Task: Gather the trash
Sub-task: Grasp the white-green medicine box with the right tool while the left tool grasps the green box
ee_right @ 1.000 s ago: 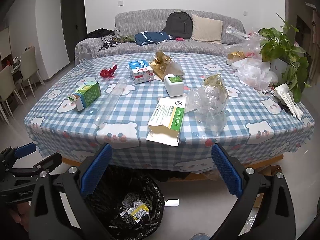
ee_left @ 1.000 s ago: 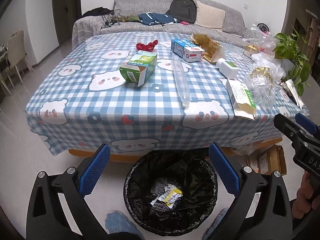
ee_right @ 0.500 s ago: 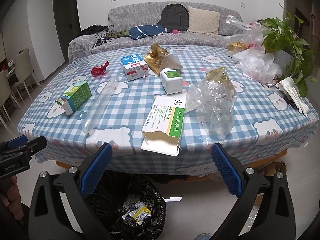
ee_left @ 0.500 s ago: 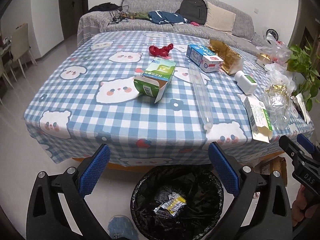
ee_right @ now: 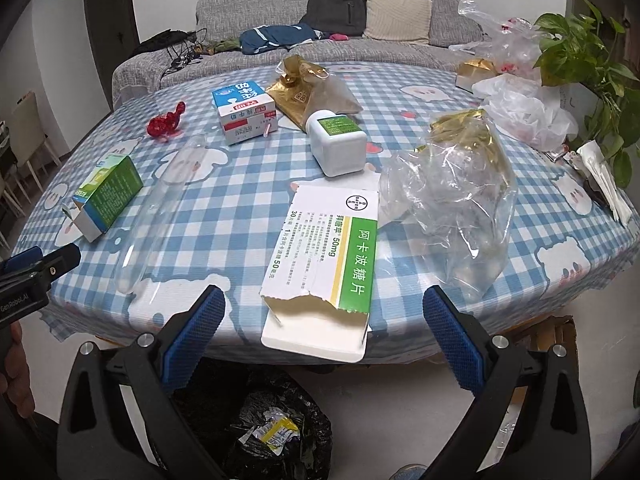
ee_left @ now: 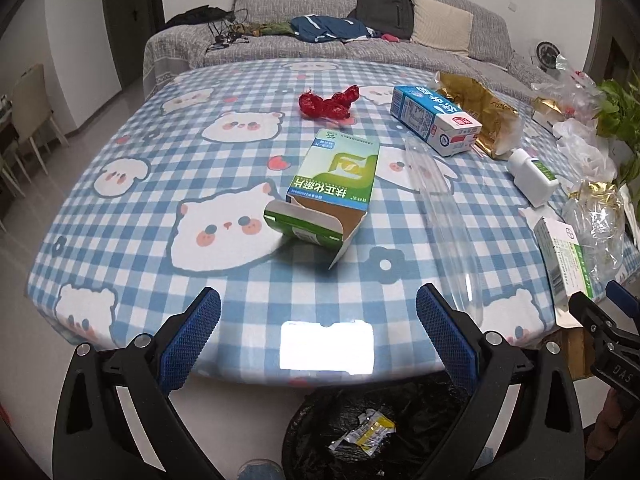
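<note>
Both grippers have swung up from the bin toward the table. The left gripper (ee_left: 318,322), jaws wide apart and empty, now has the green carton (ee_left: 332,192) straight ahead of its jaws, where a second ago the trash bin (ee_left: 360,432) filled the space between them. The right gripper (ee_right: 324,322), jaws likewise apart and empty, has the torn white-and-green medicine box (ee_right: 324,264) lying right between its fingertips at the table edge. I'd say each is lining up its next pickup; only one wrapper (ee_left: 362,434) lies binned.
</note>
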Motion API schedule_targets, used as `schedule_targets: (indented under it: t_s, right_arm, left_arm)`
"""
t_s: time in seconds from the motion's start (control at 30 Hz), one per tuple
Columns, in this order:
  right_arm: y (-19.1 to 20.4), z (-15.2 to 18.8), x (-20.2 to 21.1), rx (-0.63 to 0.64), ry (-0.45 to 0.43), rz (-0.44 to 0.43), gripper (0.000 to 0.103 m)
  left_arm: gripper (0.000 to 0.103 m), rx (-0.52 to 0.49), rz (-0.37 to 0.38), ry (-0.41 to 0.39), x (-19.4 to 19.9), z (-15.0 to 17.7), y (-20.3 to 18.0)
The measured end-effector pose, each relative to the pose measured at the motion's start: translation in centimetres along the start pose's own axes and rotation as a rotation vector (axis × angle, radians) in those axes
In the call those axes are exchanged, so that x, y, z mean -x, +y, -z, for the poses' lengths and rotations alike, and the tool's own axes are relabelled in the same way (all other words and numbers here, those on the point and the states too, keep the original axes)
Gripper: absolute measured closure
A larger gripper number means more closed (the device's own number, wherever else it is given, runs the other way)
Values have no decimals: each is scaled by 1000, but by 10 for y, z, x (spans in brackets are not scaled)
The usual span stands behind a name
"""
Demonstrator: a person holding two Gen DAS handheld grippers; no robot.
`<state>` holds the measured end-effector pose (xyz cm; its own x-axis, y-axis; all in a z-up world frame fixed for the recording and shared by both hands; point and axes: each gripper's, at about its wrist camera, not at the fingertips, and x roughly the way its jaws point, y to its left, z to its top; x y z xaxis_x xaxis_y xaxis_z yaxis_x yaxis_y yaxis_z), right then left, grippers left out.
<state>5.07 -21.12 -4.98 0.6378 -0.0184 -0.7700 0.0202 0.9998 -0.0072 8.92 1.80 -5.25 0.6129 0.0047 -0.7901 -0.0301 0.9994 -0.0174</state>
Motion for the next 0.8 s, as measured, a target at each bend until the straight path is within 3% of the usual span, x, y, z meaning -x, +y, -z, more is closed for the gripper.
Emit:
schedule_targets:
  t_s: [0.33, 0.53, 0.7, 0.8]
  right_arm:
    - [-1, -14, -31, -21, 36, 18, 10]
    - [4, -15, -39, -24, 46, 15, 18]
    - [4, -15, -39, -21, 31, 29, 26]
    - [5, -15, -37, -9, 24, 22, 38]
  left_arm:
    - [10, -8, 7, 20, -42, -39, 5]
    - [14, 4, 21, 15, -51, -54, 4]
    - [26, 6, 29, 19, -58, -59, 3]
    - [49, -13, 44, 37, -62, -61, -1]
